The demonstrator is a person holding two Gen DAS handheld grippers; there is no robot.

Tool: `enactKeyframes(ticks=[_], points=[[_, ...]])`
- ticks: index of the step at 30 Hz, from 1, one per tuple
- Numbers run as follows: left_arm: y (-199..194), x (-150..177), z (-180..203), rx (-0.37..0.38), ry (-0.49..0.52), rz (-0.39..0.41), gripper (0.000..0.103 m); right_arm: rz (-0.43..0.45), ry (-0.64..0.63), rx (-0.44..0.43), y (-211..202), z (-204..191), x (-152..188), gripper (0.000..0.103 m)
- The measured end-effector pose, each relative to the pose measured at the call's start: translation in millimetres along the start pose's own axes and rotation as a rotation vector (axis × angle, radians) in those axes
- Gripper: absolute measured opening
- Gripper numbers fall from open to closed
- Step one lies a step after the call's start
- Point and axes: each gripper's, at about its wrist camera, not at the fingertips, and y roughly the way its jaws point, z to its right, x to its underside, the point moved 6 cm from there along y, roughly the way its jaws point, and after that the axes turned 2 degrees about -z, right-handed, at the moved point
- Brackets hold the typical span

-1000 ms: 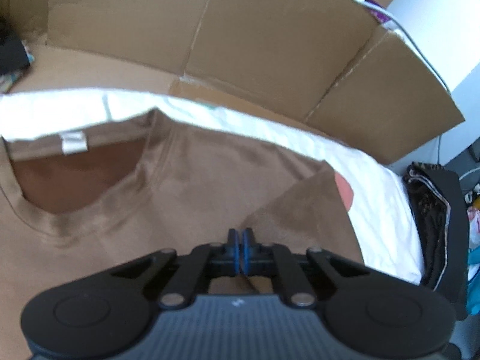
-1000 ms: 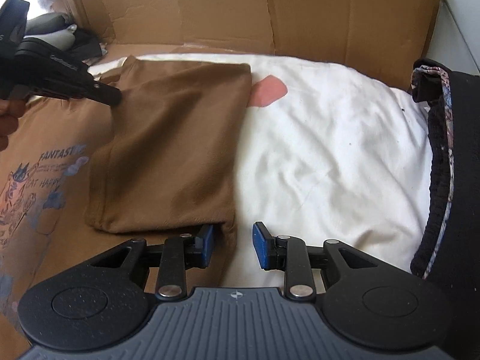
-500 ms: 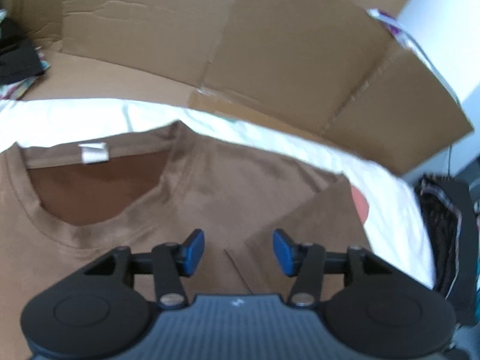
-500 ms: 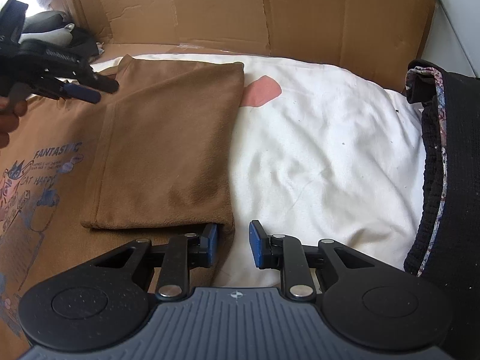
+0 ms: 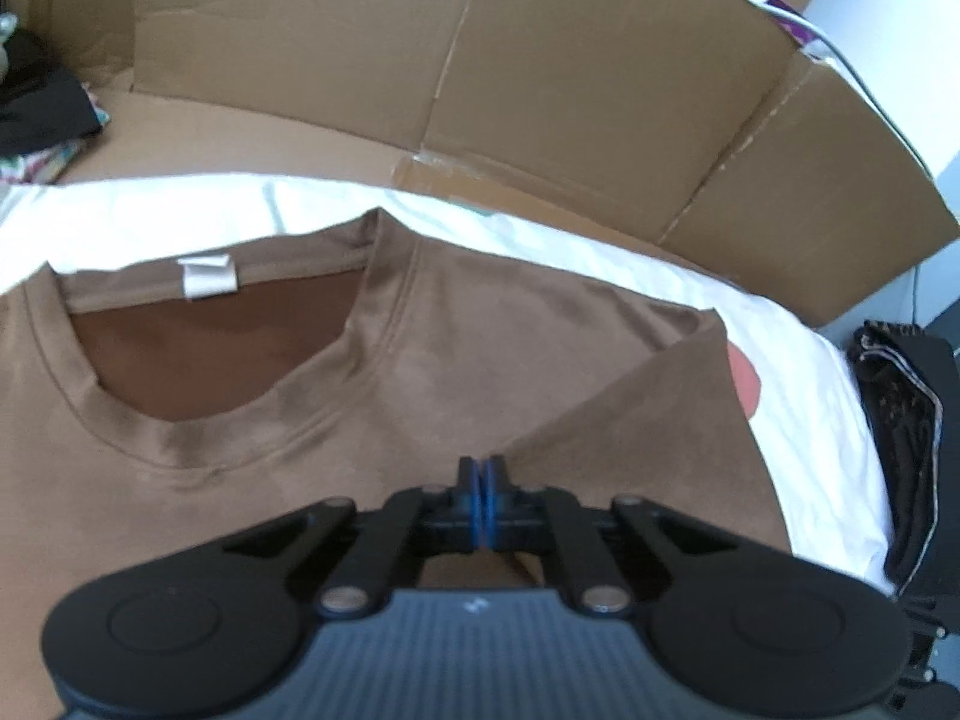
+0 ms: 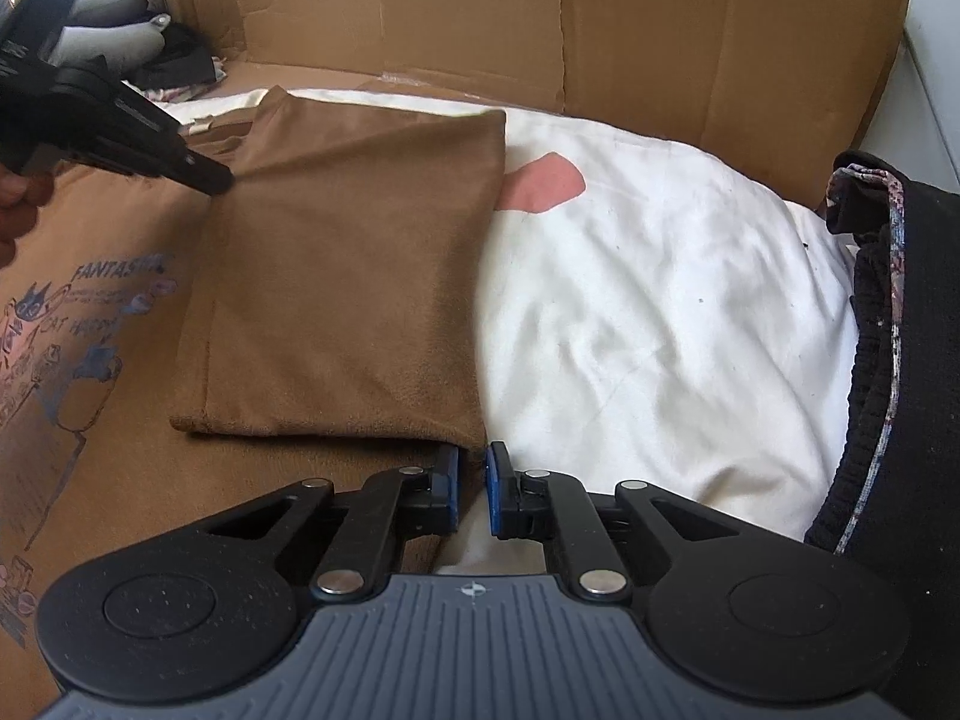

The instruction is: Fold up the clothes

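A brown T-shirt [image 5: 480, 360] lies flat on a white sheet [image 6: 660, 312], neckline and white label [image 5: 207, 279] at the far side. Its right side is folded over as a flap [image 6: 348, 276] beside a blue cartoon print [image 6: 78, 324]. My left gripper [image 5: 482, 471] is shut at the flap's upper inner edge, and creases run from its tip [image 6: 210, 180], held by a hand. My right gripper [image 6: 471, 483] sits at the flap's near right corner. Its jaws are closing, a narrow gap remains, and the shirt's side edge lies by the left pad.
Flattened cardboard [image 6: 660, 30] stands along the far side of the sheet. A dark pile of clothes with patterned trim [image 6: 900, 360] lies at the right edge. More dark items [image 6: 174, 60] lie at the far left. A pink patch [image 6: 543, 183] marks the sheet.
My left gripper opened half a second ago and has shut again at the flap's edge. The right gripper's jaws have narrowed at the flap's corner. Neither hand has shifted much.
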Motion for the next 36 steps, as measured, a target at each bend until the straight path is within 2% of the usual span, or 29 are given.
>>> enactKeyframes(ticks=[3, 6, 9, 13, 24, 36], points=[[2.5, 2.9, 0.0, -0.005, 0.017, -0.015, 0.002, -0.031, -0.029, -0.014, -4.1, -2.2, -2.2, 0.011], [3.1, 3.9, -0.8, 0.015, -0.002, -0.016, 0.002, -0.005, -0.075, -0.045, -20.7, -3.1, -2.8, 0.011], [3.1, 3.4, 2.5, 0.028, 0.007, -0.011, 0.002, 0.032, -0.044, -0.076, -36.9, 2.5, -8.5, 0.011], [-0.1, 1.4, 4.1, 0.055, 0.004, -0.003, 0.002, 0.089, 0.012, -0.070, -41.9, 12.1, -32.9, 0.011], [-12.8, 1.0, 4.1, 0.157, -0.033, 0.003, 0.002, 0.115, -0.052, -0.048, 28.2, 15.4, -118.7, 0.011], [-23.3, 12.1, 8.3, 0.227, -0.075, -0.038, 0.002, 0.106, -0.090, -0.054, 69.0, 8.1, -166.1, 0.013]])
